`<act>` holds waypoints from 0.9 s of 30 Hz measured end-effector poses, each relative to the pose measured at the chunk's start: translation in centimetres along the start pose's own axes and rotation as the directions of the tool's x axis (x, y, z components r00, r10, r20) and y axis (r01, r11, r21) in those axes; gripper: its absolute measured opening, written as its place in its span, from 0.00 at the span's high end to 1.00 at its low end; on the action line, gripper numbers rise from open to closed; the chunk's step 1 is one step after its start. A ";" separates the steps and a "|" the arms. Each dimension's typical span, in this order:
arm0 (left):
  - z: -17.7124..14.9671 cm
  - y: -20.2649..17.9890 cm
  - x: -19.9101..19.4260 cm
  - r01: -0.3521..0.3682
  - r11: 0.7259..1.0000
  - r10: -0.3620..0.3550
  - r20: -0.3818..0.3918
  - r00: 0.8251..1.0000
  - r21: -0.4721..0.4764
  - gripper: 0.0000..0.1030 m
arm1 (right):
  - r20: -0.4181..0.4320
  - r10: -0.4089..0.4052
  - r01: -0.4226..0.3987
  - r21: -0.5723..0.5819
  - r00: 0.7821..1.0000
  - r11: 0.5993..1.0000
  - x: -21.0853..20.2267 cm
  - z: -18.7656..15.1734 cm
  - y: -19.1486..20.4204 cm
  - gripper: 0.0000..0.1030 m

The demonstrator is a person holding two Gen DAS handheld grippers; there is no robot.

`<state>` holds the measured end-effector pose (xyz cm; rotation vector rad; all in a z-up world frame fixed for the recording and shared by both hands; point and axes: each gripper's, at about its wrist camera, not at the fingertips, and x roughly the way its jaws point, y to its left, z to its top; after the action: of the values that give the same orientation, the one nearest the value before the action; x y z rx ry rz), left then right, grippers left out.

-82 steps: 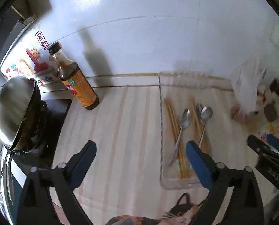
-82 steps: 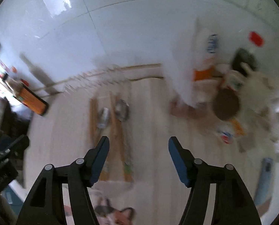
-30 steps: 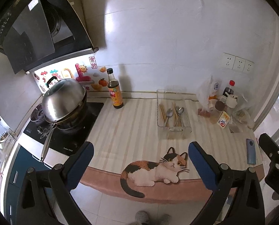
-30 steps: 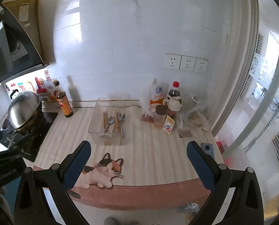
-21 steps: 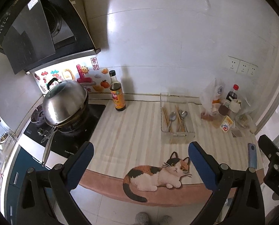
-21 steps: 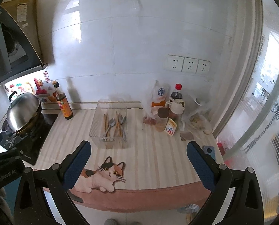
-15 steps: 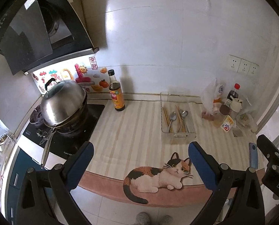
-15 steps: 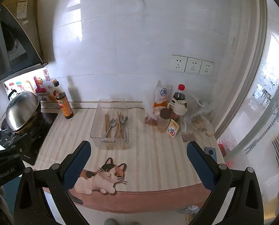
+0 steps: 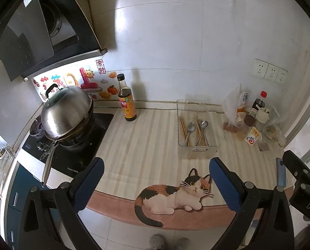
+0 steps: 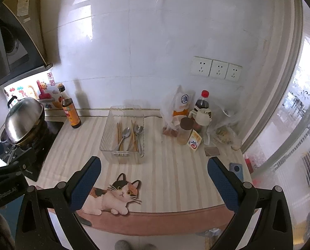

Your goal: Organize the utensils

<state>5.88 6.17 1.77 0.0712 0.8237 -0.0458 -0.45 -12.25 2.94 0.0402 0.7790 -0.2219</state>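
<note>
A clear plastic utensil tray (image 9: 198, 149) (image 10: 121, 153) stands on the striped counter near the back wall. Inside lie wooden chopsticks (image 9: 183, 128) (image 10: 119, 129) and three metal spoons (image 9: 189, 127) (image 10: 125, 133), sorted side by side. My left gripper (image 9: 156, 179) is open and empty, held back from the counter's front edge. My right gripper (image 10: 153, 177) is open and empty too, also well in front of the counter. Neither touches anything.
A soy sauce bottle (image 9: 126, 102) stands left of the tray. A lidded steel wok (image 9: 66, 114) sits on the black hob at far left. Bottles, jars and plastic bags (image 10: 193, 118) crowd the right corner. A blue phone (image 10: 236, 169) lies near the right edge. A cat picture (image 9: 175, 193) marks the front edge.
Both grippers have pulled far back from the tray, from right over it to a wide view of the whole counter. In the last second they barely drift. Both stay open and empty.
</note>
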 end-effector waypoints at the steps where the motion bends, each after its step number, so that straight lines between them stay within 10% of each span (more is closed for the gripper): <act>1: 0.0 0.0 0.0 -0.003 1.000 0.003 0.001 1.000 0.003 0.00 | -0.003 0.003 -0.003 0.001 1.000 1.000 0.1 -0.1 0.1 0.00; 27: -1.2 0.4 -0.5 0.026 0.999 -0.026 0.004 1.000 0.020 0.00 | -0.022 0.011 -0.011 0.009 1.000 1.000 0.0 -1.4 0.7 0.00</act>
<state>4.67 6.68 1.38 0.0791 0.8197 -0.0783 -1.20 -11.40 1.91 0.0560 0.7999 -0.2148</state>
